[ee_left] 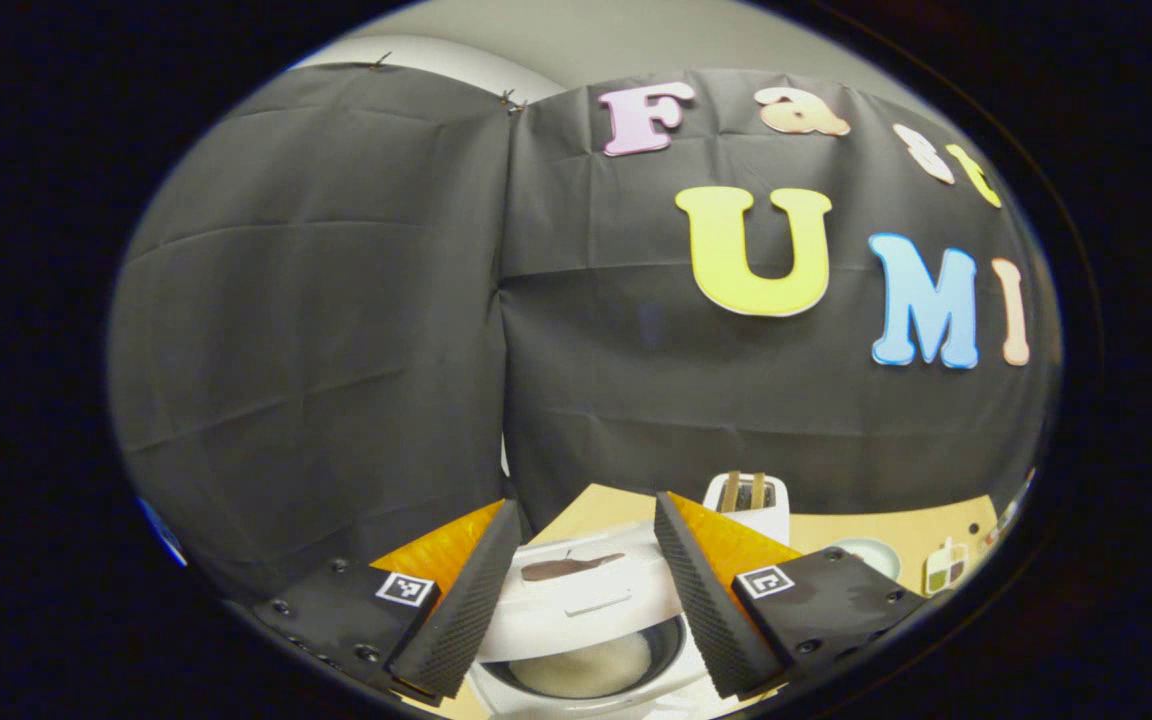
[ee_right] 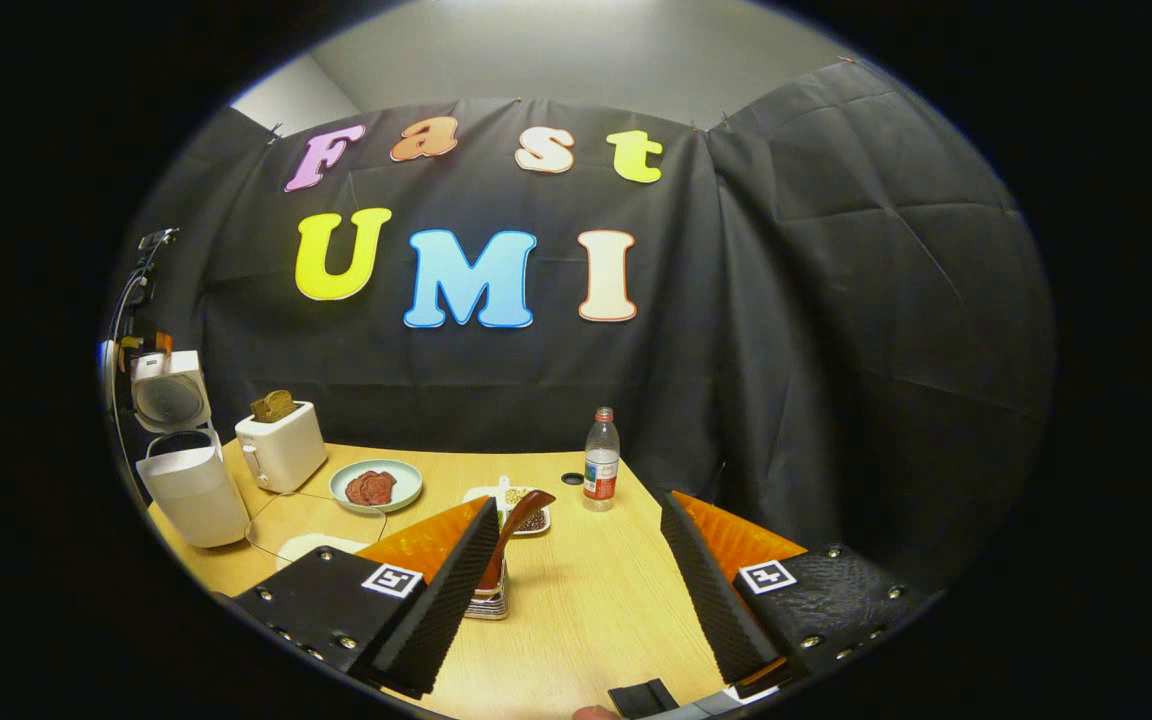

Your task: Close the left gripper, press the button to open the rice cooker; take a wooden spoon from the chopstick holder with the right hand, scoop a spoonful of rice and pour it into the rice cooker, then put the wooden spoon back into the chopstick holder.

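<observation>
A black cloth wall hangs around a light wooden bench that carries the kitchen things. In the left gripper view the left claw hovers above the rice cooker, its fingers spread wide with nothing between them. The cooker's lid stands raised and white rice shows in the pot below, so the button step appears done. In the right gripper view the same cooker sits at the far left of the bench with its lid up.

The right claw is also open and empty, hanging low over the bench. The wooden spoon stands tilted in the chopstick holder, just beside the claw's left finger, with its dark bowl uppermost. Whether the spoon has yet carried rice cannot be told from here; the likeliest reading is that the spoon step is in hand, either about to be picked up or just put back. If it is to be picked up, the right claw needs to shift left so the handle lies between both fingers, then close and lift straight up out of the holder.

By count there are one rice cooker, one spoon, one holder, one white toaster with bread in it, one plate of something reddish brown, one small sectioned dish behind the spoon, and one water bottle.
</observation>
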The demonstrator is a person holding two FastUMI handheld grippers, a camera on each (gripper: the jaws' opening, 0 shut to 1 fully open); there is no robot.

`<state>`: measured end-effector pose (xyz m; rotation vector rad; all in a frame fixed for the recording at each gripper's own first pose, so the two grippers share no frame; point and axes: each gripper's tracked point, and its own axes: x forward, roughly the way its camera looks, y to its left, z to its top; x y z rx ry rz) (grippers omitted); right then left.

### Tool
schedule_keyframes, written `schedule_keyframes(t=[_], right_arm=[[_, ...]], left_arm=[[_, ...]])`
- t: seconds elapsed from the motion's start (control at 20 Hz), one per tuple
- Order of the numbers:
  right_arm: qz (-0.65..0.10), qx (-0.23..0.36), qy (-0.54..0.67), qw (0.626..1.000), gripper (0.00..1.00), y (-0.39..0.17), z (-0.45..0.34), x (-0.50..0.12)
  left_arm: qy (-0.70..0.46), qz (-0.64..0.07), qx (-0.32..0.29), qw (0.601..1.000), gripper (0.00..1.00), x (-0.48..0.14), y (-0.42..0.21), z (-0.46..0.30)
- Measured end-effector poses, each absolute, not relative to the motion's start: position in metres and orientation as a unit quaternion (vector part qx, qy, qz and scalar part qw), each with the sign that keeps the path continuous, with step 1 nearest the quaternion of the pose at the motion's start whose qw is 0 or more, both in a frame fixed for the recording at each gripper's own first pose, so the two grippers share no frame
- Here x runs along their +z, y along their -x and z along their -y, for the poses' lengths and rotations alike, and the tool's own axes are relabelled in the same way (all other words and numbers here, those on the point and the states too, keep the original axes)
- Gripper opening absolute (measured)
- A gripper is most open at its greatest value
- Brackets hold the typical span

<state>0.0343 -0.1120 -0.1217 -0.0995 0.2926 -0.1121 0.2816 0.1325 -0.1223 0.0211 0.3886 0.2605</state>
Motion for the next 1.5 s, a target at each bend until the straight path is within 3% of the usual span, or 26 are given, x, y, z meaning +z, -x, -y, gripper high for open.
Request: schedule_keyframes(t=[0.1, 0.15, 0.2, 0.3, 0.35, 0.4, 0.45, 0.5, 0.95, 1.1, 1.2, 1.5], right_arm=[[-0.147, -0.052, 0.054, 0.986, 0.99, -0.037, 0.113, -0.122], [-0.149, -0.051, 0.055, 0.986, 0.99, -0.038, 0.114, -0.122], [-0.150, -0.050, 0.055, 0.986, 0.99, -0.039, 0.115, -0.123], [-0.152, -0.047, 0.054, 0.986, 0.99, -0.041, 0.116, -0.124], [-0.153, -0.047, 0.054, 0.986, 0.99, -0.041, 0.117, -0.124], [-0.155, -0.046, 0.053, 0.985, 0.99, -0.041, 0.117, -0.125], [-0.156, -0.046, 0.053, 0.985, 0.99, -0.041, 0.117, -0.126], [-0.156, -0.045, 0.052, 0.985, 0.99, -0.042, 0.117, -0.127], [-0.158, -0.035, 0.061, 0.985, 0.99, -0.042, 0.108, -0.129], [-0.161, -0.035, 0.059, 0.985, 0.99, -0.041, 0.108, -0.131], [-0.162, -0.037, 0.056, 0.985, 0.99, -0.041, 0.109, -0.132], [-0.171, -0.022, 0.050, 0.984, 0.99, -0.041, 0.094, -0.138]], left_arm=[[-0.033, -0.194, 0.123, 0.973, 0.94, -0.130, -0.267, -0.123], [-0.038, -0.195, 0.120, 0.973, 0.88, -0.133, -0.263, -0.118], [-0.037, -0.199, 0.119, 0.972, 1.00, -0.137, -0.258, -0.114], [-0.021, -0.213, 0.118, 0.970, 0.92, -0.154, -0.245, -0.108], [-0.011, -0.222, 0.116, 0.968, 0.94, -0.164, -0.238, -0.106], [-0.004, -0.231, 0.115, 0.966, 0.88, -0.175, -0.231, -0.104], [-0.002, -0.239, 0.116, 0.964, 0.88, -0.185, -0.223, -0.105], [-0.001, -0.247, 0.117, 0.962, 0.94, -0.195, -0.213, -0.104], [0.007, -0.290, 0.112, 0.950, 0.95, -0.233, -0.188, -0.094], [0.003, -0.313, 0.103, 0.944, 0.90, -0.250, -0.179, -0.087], [0.000, -0.308, 0.096, 0.947, 0.96, -0.249, -0.182, -0.085], [0.012, -0.298, 0.088, 0.950, 0.97, -0.252, -0.175, -0.081]])
